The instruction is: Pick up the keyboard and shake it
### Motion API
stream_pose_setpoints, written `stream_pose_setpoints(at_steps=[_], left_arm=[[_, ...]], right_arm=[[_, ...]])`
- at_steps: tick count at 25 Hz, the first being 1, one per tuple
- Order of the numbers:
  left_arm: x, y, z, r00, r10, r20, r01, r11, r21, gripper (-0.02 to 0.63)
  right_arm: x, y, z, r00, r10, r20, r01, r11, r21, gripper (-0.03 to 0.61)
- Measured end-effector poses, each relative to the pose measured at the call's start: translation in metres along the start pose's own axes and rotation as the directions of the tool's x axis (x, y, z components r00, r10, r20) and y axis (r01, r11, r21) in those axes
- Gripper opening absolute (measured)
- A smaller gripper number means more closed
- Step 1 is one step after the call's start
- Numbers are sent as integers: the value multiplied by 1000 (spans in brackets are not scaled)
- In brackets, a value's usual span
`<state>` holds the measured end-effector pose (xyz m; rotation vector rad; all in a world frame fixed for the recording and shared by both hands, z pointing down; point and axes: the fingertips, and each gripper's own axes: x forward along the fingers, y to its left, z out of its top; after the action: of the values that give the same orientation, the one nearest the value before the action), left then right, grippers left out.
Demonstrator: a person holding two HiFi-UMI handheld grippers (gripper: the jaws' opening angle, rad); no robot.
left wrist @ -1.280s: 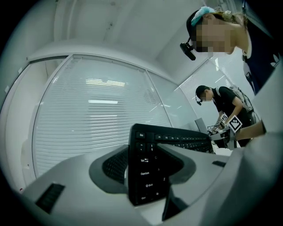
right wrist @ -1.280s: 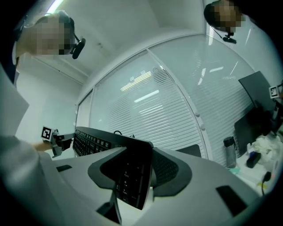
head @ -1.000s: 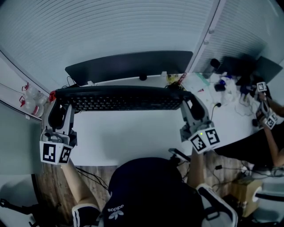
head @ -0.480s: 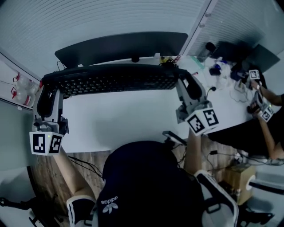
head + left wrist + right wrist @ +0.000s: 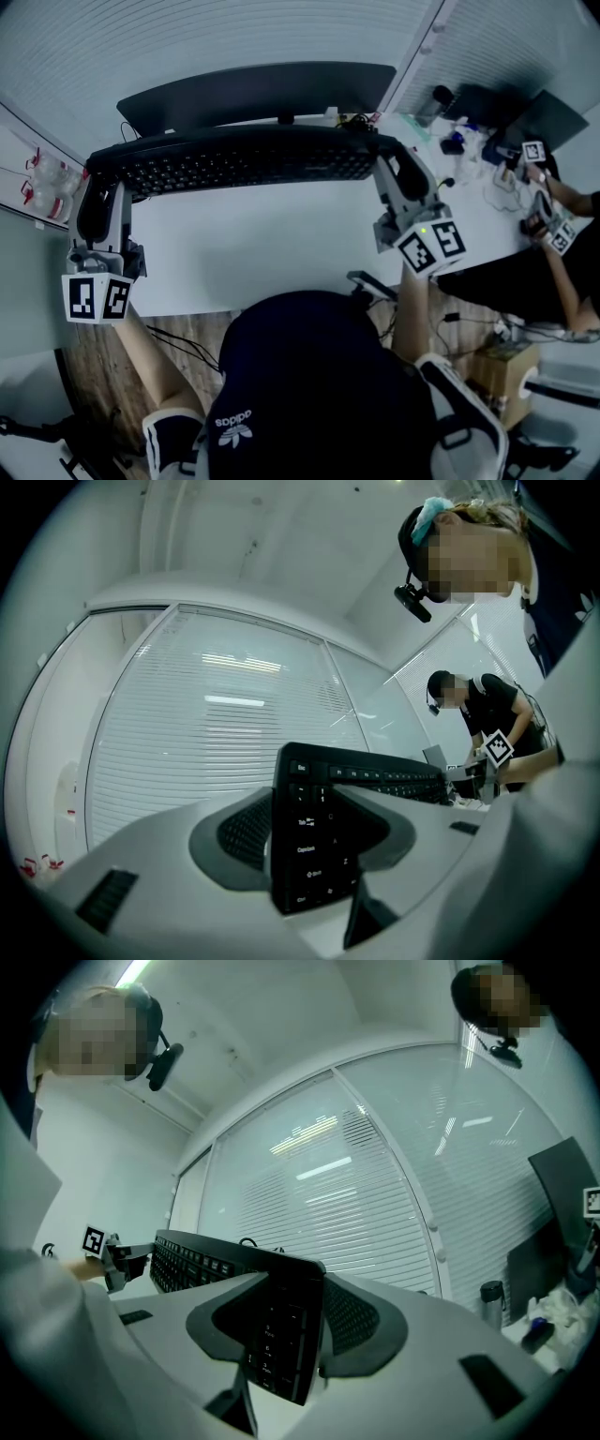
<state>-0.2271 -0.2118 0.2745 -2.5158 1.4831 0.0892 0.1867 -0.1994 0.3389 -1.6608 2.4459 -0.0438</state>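
The black keyboard (image 5: 239, 161) hangs in the air above the far part of the white desk (image 5: 253, 258), lengthwise across it and just in front of the dark monitor (image 5: 253, 94) at the desk's back edge. The left gripper (image 5: 309, 841) has its jaws clamped on the keyboard's left short end, where the Tab and Caps Lock keys show between the grey ribbed pads. The right gripper (image 5: 291, 1335) is clamped the same way on the right short end, over the number keys. The keyboard is a long, flat slab of matt black plastic with low square keys, its key face turned toward the person. The desk top is smooth and plain. At the desk's right end, among clutter, stands a dark-capped cylindrical bottle (image 5: 489, 1302); what it holds cannot be told. Left of the desk sit clear containers with red parts (image 5: 39, 187), contents unclear. Beyond the desk, glass walls carry fine horizontal blinds (image 5: 187, 47).
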Motion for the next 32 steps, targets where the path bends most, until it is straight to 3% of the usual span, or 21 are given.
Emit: stream_pose_setpoints(at_steps=[32], left_arm=[[-1,0,-4,1000,-2,6,3,999,-40,202]], right_arm=[[0,0,6,1000,-13,-21,12,1000,-20,164]])
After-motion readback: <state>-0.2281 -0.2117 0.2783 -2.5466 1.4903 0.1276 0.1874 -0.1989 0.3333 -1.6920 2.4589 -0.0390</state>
